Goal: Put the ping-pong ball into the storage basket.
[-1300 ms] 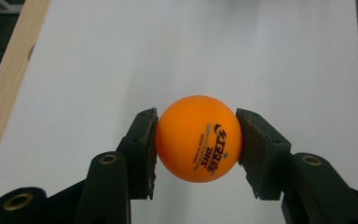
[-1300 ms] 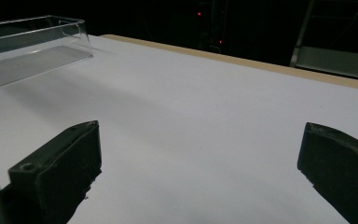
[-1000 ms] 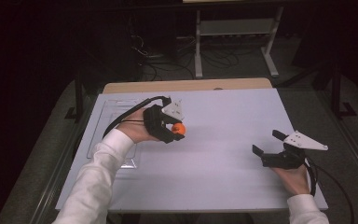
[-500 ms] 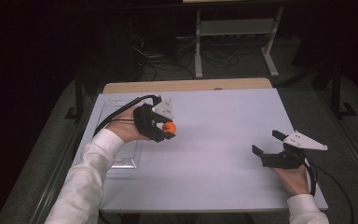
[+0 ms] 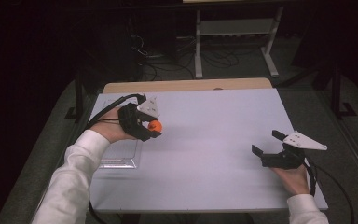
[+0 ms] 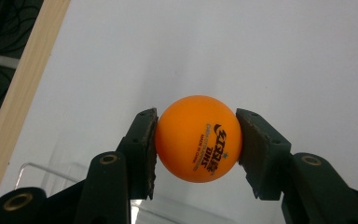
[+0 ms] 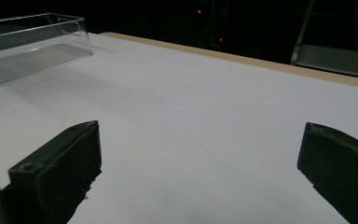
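Left claw (image 5: 153, 127), high view: held above the left part of the white surface (image 5: 214, 140), with an orange ball (image 5: 154, 125) at its tip. Left gripper view: the ball (image 6: 198, 138) sits squarely between the two black jaws, one pad (image 6: 148, 149) pressed against each side, so the claw is closed on it and carries it clear of the surface. Dark printed lettering and a small star face the camera on the lower right of the ball. A clear plastic tray (image 5: 121, 154) lies on the surface just below and behind the left claw, beside the person's white sleeve (image 5: 72, 179); its transparent rim (image 6: 51, 172) appears under the jaws in the left gripper view.

Right claw (image 5: 272, 148), high view: low over the right part of the surface, well apart from the ball. Right gripper view: its jaws stand wide apart with bare surface (image 7: 191, 116) between them and nothing gripped; the tray (image 7: 28, 42) lies far off to the upper left.
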